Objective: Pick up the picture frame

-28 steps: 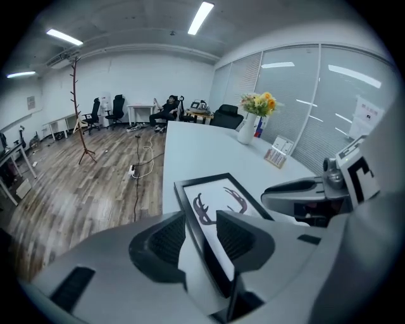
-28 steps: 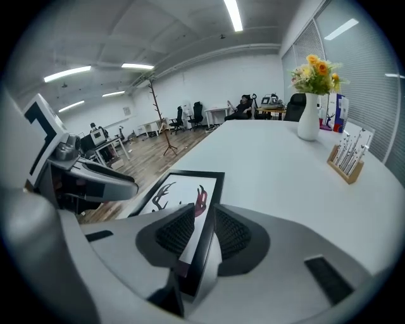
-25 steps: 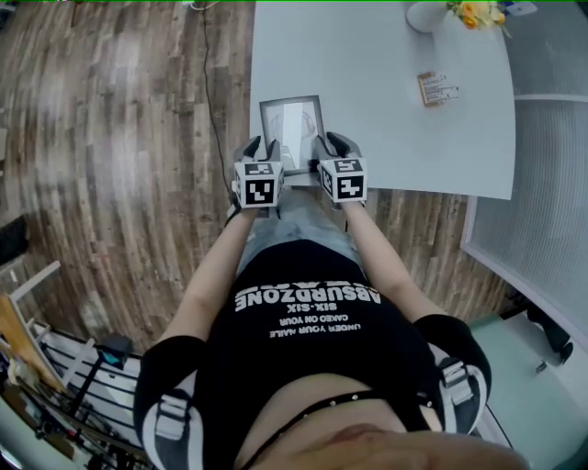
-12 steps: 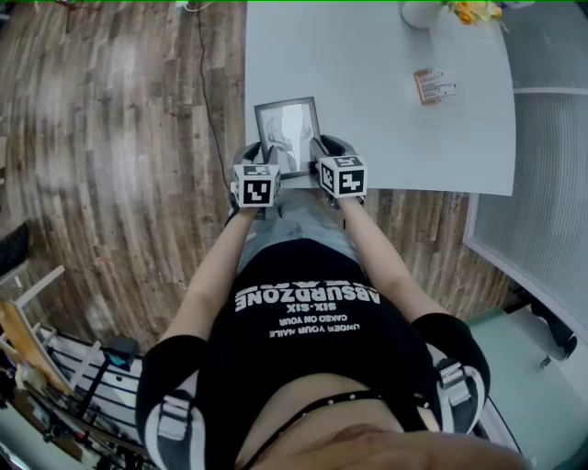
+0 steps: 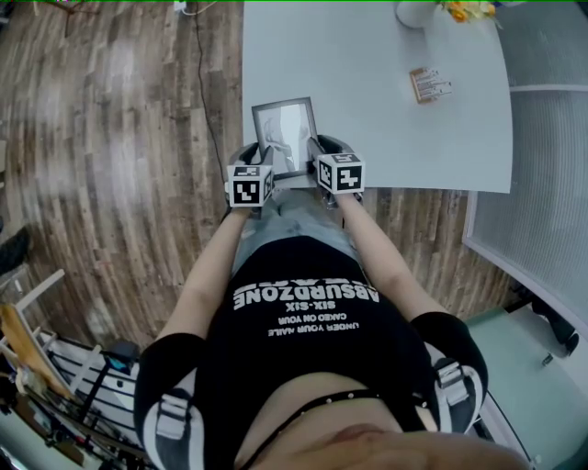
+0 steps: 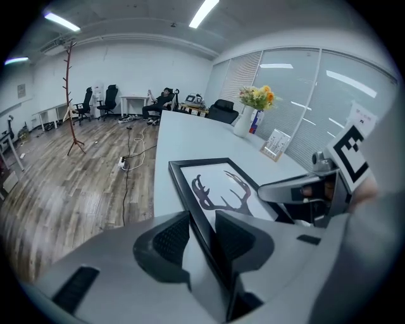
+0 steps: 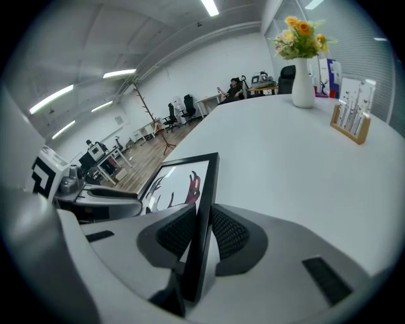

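Left gripper (image 6: 201, 223) fingers clamp the frame's (image 5: 285, 128) left long edge, right gripper (image 7: 201, 229) fingers the right; long axis points away across desk (image 5: 386, 119).

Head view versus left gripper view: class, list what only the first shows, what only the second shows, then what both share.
Only the head view: the person's black shirt and forearms.
Only the left gripper view: the left gripper with its jaws closed on the left edge of the frame, the antler print seen clearly, a coat stand and ceiling lights.
Both: the frame, the table, the right gripper, the vase and the wood floor.
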Available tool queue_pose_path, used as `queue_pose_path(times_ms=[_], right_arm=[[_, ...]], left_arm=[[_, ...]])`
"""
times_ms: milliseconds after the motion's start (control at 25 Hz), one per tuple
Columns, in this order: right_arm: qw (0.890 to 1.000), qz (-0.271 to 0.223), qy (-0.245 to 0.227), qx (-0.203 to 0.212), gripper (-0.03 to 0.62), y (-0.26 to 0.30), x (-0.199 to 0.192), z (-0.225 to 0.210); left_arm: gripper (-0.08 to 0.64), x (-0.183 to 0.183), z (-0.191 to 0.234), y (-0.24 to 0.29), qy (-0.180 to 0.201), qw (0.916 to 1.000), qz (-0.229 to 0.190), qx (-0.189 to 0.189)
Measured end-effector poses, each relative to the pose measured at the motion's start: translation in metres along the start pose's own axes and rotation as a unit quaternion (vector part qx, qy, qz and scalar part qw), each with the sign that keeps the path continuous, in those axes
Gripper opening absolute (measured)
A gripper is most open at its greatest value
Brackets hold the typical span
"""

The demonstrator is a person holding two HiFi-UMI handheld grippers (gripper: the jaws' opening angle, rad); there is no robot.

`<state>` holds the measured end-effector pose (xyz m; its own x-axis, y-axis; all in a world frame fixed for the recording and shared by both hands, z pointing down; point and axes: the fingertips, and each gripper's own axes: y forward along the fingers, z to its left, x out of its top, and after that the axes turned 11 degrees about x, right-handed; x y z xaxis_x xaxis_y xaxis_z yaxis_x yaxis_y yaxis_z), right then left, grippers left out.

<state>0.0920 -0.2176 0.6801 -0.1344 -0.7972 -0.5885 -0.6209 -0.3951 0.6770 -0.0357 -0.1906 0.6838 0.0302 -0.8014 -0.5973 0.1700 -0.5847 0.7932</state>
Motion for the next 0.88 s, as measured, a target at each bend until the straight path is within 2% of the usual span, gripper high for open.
queue_pose_path(times_ms=[280, 520, 880], right_arm=[[0.999, 0.029, 0.015, -0.018, 0.086, -0.008, 0.002, 0.005], [0.999, 0.018, 0.037, -0.027, 0.086, -0.014, 0.015, 0.013], [0.998, 0.003, 0.053, -0.034, 0.086, -0.043, 0.043, 0.035]], left_arm=[[0.13, -0.001, 0.0, -0.007, -0.003, 0.9995, 0.03, -0.006], [0.115, 0.023, 0.007, -0.015, -0.021, 0.9996, 0.015, -0.01], [0.114, 0.049, 0.006, -0.045, -0.019, 0.9996, -0.012, -0.017]])
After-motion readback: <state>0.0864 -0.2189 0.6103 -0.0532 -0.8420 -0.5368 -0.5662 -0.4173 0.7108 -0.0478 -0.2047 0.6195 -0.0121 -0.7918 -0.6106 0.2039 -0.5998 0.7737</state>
